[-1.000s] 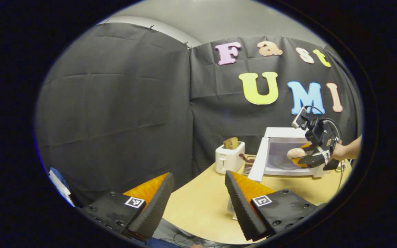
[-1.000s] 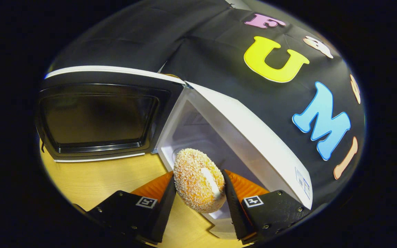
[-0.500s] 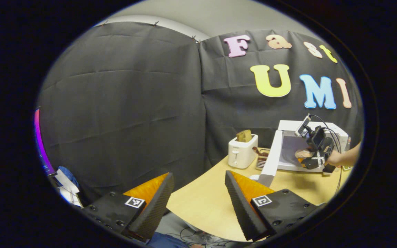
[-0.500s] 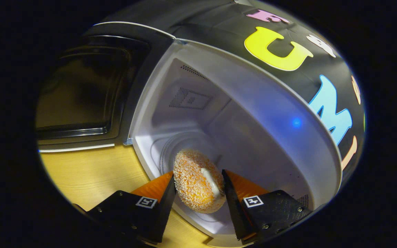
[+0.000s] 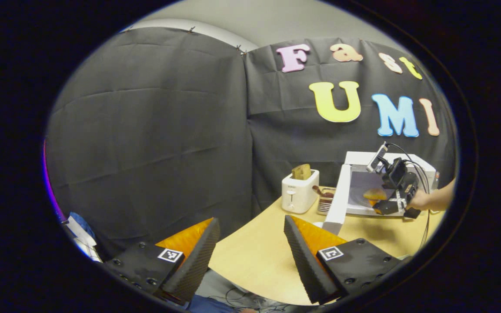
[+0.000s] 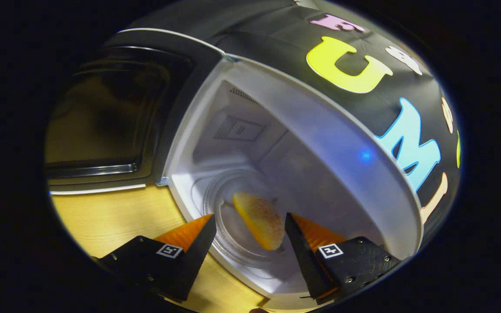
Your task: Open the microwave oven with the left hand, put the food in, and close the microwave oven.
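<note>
Right hand-held gripper spread, doughnut free inside microwave

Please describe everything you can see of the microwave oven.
The microwave oven is a white box at the far right of the wooden table. Its dark-windowed door stands swung wide open on the left. The pale cavity has vent holes and a round glass turntable, on which the crumb-coated food lies.

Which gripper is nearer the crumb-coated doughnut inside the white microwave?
Right. The right gripper sits open at the microwave's mouth, the doughnut just ahead; the left gripper hangs far off, beyond the table edge.
</note>
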A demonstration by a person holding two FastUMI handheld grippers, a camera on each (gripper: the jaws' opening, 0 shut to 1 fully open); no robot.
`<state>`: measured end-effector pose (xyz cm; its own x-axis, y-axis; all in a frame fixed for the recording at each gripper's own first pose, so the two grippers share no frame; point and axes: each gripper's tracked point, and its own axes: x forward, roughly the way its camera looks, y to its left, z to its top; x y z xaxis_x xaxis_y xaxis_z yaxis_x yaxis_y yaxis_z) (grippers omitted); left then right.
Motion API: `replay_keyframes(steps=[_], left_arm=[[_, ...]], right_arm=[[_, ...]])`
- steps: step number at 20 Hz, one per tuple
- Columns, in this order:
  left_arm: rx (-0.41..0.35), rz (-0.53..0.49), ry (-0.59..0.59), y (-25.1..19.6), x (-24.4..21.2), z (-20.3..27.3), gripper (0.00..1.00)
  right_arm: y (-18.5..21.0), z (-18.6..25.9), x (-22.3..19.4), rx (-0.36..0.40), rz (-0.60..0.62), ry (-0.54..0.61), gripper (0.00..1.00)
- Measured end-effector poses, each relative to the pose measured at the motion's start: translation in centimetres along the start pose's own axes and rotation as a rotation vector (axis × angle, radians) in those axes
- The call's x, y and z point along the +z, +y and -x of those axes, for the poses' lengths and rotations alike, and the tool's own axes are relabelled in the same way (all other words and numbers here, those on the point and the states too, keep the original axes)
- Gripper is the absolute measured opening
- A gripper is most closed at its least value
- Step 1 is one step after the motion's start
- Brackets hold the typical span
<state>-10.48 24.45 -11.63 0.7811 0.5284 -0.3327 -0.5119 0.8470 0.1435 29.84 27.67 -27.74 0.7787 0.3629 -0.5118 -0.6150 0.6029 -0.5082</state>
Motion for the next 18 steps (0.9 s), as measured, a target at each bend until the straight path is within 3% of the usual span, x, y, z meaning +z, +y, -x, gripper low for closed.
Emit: replay_keyframes(steps=[4, 8, 18], left_arm=[[-0.102, 0.018, -0.054, -2.1, 1.4, -1.4, 0.98], [-0.197, -0.014, -0.097, -3.0, 1.6, -2.3, 0.98], [-0.296, 0.006, -0.002, -3.9, -4.8, -8.2, 0.96]], right_arm=[[0.3, 6.0, 0.5, -0.004, -0.141, -0.029, 0.98], [-1.0, 12.3, 1.6, -0.058, -0.209, -0.083, 0.98], [-5.2, 25.8, 2.4, -0.193, -0.422, -0.184, 0.97]])
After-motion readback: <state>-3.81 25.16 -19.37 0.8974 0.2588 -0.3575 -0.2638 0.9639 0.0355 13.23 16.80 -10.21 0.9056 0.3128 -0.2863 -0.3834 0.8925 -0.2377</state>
